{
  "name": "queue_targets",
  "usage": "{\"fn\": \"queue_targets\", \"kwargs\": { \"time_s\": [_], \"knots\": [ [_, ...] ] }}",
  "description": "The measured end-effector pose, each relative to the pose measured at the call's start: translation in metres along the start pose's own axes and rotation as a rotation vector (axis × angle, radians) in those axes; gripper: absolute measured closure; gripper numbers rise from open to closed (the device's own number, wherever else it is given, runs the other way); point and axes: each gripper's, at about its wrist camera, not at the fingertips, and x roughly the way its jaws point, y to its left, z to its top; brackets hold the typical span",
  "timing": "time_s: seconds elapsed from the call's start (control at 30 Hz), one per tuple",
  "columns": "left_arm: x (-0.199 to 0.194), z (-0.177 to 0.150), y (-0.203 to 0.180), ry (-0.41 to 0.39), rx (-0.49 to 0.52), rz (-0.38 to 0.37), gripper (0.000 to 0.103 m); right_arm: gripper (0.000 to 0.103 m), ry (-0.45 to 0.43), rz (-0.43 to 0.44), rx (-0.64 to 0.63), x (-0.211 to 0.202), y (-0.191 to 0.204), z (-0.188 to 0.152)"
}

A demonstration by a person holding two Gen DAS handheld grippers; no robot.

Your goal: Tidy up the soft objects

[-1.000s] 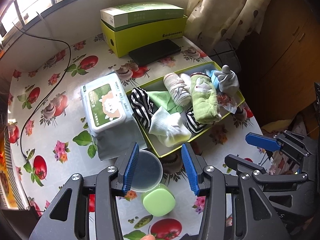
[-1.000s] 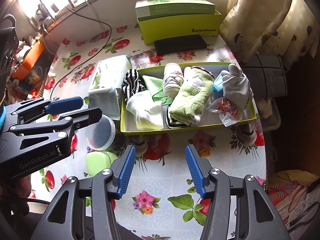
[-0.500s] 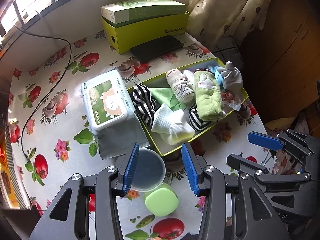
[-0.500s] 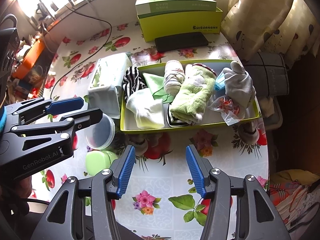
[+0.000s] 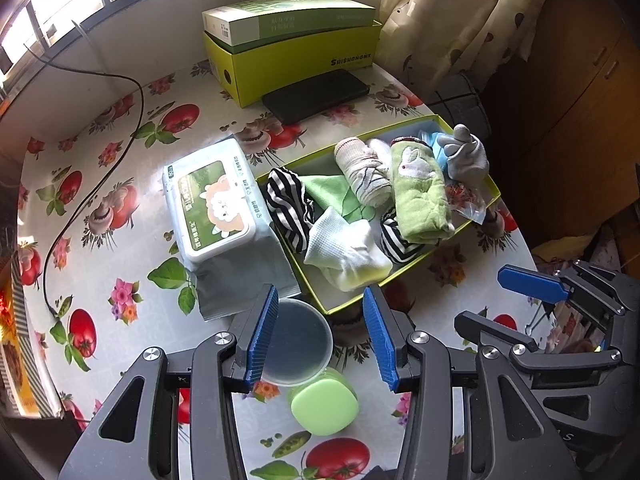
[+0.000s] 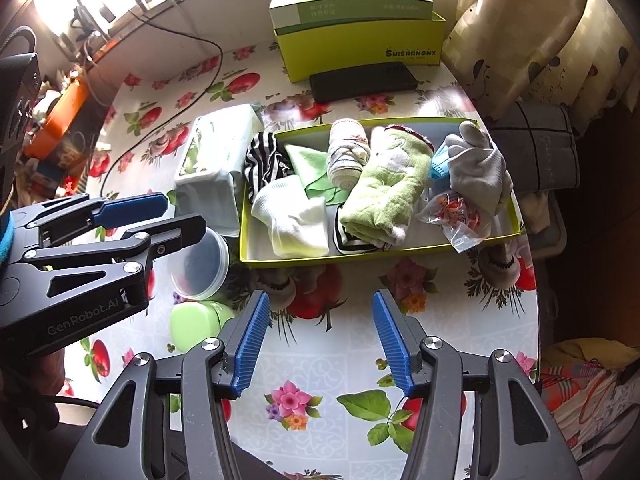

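Note:
A shallow green tray (image 5: pixel 416 258) (image 6: pixel 380 254) on the flowered tablecloth holds several soft items. Among them are a green rabbit towel (image 5: pixel 420 196) (image 6: pixel 384 196), a rolled beige sock (image 5: pixel 366 176), a striped cloth (image 5: pixel 288 208), a white sock (image 5: pixel 344 248) and a grey glove (image 6: pixel 476 168). My left gripper (image 5: pixel 320 340) (image 6: pixel 182 212) stands open just in front of the tray's near-left corner, nothing between its blue pads. My right gripper (image 6: pixel 320 340) (image 5: pixel 482 298) is open too, over bare cloth in front of the tray.
A wet-wipes pack (image 5: pixel 212 204) lies against the tray's left side. A clear round container (image 5: pixel 300 344) and a green case (image 5: pixel 324 404) sit under the left gripper. A yellow-green box (image 5: pixel 296 60) and a black phone (image 5: pixel 316 94) stand behind. The table edge (image 6: pixel 538 320) runs down the right.

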Motion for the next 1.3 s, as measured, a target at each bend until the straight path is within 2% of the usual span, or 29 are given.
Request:
{"fn": "queue_targets", "kwargs": {
  "time_s": [1.3],
  "knots": [
    [0.0009, -0.0003, -0.0044, -0.013, 0.033, 0.000, 0.057, 0.047, -0.003, 0.009, -0.003, 0.0011, -0.0008, -0.0014]
  ]
}}
